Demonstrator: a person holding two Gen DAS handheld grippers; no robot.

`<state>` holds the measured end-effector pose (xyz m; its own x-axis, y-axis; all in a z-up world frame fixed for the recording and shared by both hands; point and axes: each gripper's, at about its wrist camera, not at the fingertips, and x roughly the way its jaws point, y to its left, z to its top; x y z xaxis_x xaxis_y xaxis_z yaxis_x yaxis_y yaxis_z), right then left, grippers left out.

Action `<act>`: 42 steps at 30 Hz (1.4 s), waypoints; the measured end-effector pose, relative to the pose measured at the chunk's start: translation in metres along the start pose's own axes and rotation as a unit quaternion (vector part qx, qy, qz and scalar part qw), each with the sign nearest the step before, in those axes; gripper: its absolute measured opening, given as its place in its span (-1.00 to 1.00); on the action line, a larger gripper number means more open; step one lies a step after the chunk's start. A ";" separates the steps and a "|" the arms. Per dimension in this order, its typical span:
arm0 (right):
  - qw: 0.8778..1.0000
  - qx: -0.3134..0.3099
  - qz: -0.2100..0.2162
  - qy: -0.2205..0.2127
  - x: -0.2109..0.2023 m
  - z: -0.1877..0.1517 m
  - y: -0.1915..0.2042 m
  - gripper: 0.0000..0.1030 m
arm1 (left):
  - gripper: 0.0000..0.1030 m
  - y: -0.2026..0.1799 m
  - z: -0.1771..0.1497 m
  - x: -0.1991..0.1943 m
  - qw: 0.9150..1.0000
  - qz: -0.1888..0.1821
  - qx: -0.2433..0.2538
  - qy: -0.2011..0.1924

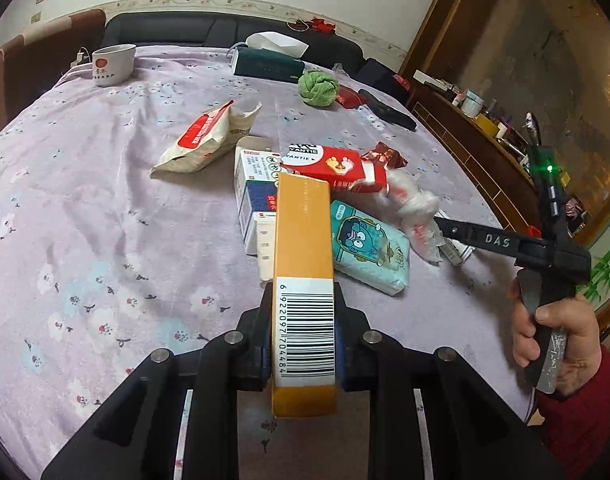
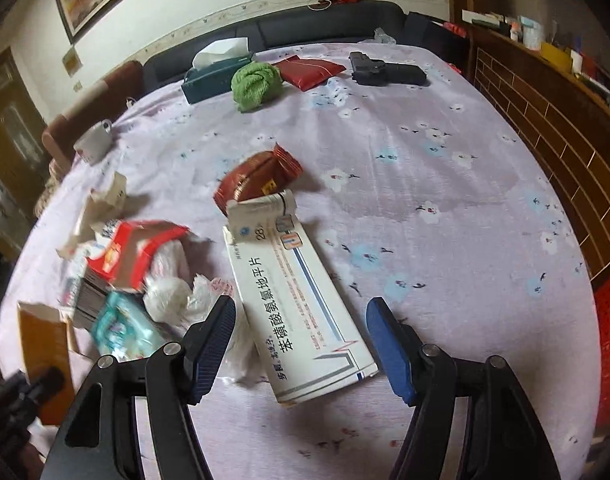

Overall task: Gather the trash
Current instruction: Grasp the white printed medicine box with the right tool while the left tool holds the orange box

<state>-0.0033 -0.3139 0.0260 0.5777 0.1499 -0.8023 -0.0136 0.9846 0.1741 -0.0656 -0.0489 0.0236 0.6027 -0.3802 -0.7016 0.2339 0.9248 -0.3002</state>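
Observation:
My left gripper (image 1: 303, 320) is shut on a long orange box (image 1: 303, 248) with a barcode, held above the lilac tablecloth (image 1: 85, 220). Beyond it lies a litter pile: a white and blue medicine box (image 1: 253, 184), a red carton (image 1: 337, 166), a teal tissue pack (image 1: 369, 250) and crumpled plastic (image 1: 417, 216). My right gripper (image 2: 301, 336) stands open over a long white medicine box (image 2: 301, 300), whose near end lies between the fingers without touching the pads. A brown snack wrapper (image 2: 259, 178) lies behind that box. The right gripper (image 1: 457, 232) also shows in the left wrist view, held by a hand (image 1: 561, 340).
A white cup (image 1: 113, 64), a dark tissue box (image 1: 269, 64), a green cloth ball (image 1: 318, 87), a red pouch (image 2: 309, 72) and a black pistol-shaped object (image 2: 387, 70) sit at the table's far side. A torn white-red bag (image 1: 203, 140) lies left of the pile. A wooden shelf (image 2: 545, 120) borders the right.

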 end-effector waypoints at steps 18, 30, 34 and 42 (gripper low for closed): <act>0.998 -0.040 -0.047 -0.013 -0.005 -0.024 -0.008 0.13 | -0.54 -0.011 0.001 0.016 0.999 0.034 0.020 -0.004; 0.992 -0.004 -0.036 -0.124 -0.079 -0.049 0.000 0.13 | -0.54 -0.023 -0.006 0.000 0.995 0.060 0.048 -0.064; 0.988 -0.009 -0.021 -0.156 -0.101 -0.053 0.014 0.13 | -0.54 -0.025 -0.007 -0.002 0.993 0.069 0.052 -0.075; 0.990 -0.030 0.005 -0.136 -0.096 -0.068 0.040 0.13 | -0.54 -0.035 -0.013 -0.007 0.987 0.098 0.074 -0.100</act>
<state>-0.1144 -0.2828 0.0708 0.7762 0.1375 -0.6153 -0.0635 0.9880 0.1407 -0.0880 -0.0788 0.0310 0.7827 -0.1968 -0.5904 0.1986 0.9781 -0.0629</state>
